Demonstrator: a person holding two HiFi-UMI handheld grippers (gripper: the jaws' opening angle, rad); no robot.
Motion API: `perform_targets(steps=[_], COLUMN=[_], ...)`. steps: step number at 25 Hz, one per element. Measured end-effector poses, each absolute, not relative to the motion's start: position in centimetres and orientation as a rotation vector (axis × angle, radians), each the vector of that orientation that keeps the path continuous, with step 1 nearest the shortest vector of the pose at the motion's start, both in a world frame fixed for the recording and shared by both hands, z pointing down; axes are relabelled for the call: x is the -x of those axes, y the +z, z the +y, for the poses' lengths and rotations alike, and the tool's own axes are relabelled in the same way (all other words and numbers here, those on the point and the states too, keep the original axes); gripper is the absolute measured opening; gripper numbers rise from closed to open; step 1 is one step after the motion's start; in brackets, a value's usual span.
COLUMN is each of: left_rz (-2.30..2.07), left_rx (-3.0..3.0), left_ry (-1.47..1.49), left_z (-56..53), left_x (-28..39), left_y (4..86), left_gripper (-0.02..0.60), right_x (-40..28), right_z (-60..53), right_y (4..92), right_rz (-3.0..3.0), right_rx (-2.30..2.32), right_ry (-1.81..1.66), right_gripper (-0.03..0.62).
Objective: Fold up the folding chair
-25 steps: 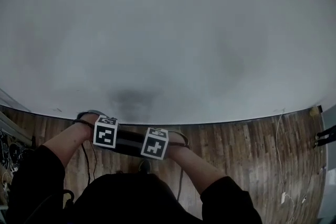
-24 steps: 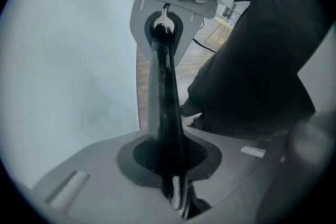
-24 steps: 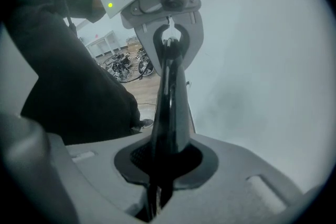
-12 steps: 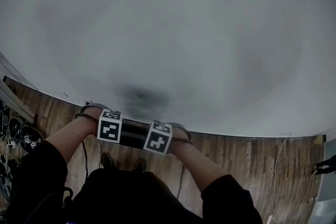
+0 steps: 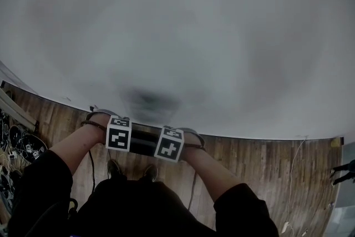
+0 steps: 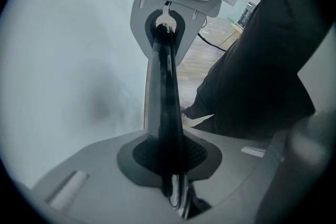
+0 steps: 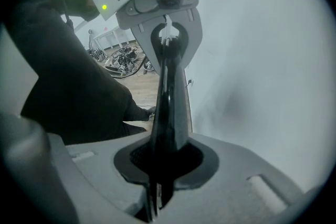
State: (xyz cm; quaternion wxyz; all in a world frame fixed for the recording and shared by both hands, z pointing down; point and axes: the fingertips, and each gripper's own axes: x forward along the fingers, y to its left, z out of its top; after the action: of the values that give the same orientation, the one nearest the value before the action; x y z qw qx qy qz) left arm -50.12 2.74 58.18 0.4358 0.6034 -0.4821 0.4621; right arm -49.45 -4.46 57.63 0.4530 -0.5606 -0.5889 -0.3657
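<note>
Head view: left gripper (image 5: 118,134), right gripper (image 5: 169,144), black bar (image 5: 143,142) between, nearer wall (image 5: 183,25).

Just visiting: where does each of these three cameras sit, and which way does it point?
Head view: on the person's head, facing steeply down at white surface and wooden floor; arms, shoes show.
Left gripper view: on the left gripper, looking along its jaws, shut on a black bar; dark clothing shows.
Right gripper view: on the right gripper, looking back along that bar.
Shared: all three see the bar; each gripper view sees the other gripper at its far end.
</note>
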Motion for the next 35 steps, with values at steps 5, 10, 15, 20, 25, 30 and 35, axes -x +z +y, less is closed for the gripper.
perform_targets(steps=[5, 10, 15, 20, 25, 30, 35], left_rz=[-1.205, -1.257, -1.33, -1.379, -1.462, -1.507, -1.554], left_rx=[-1.504, -1.53, -1.533, -1.548, -1.529, -1.508, -1.472], left_ry=[1.139, 1.137, 1.158, 1.152, 1.173, 1.192, 1.258], left_z=[2.7, 2.3, 2.6, 3.0, 2.9, 3.3, 3.6], left_x=[50.1, 51.0, 53.0, 54.4, 56.3, 57.6, 58.9], left_y=[58.4, 58.2, 57.8, 57.6, 56.7, 56.2, 55.5], left_gripper=[0.061, 0.075, 0.1, 0.118, 0.142, 0.156, 0.161], right_x=[49.6, 50.7, 52.8, 54.2, 55.9, 57.4, 58.6], right_z=[-4.6, -5.1, -6.2, -6.7, -7.4, -7.6, -7.9], right_y=[57.8, 57.6, 57.2, 56.8, 56.7, 57.0, 57.1], right_rz=[-1.48, -1.568, -1.672, -1.756, -1.843, -1.901, -1.956], right_rx=[1.379, 1.349, 1.273, 1.204, 1.119, 1.044, 0.987], right_ry=[-0.896, -0.906, -0.915, -0.918, -0.933, -0.945, -0.973], right_gripper=[0.057, 0.092, 0.142, 0.165, 0.19, 0.209, 0.221])
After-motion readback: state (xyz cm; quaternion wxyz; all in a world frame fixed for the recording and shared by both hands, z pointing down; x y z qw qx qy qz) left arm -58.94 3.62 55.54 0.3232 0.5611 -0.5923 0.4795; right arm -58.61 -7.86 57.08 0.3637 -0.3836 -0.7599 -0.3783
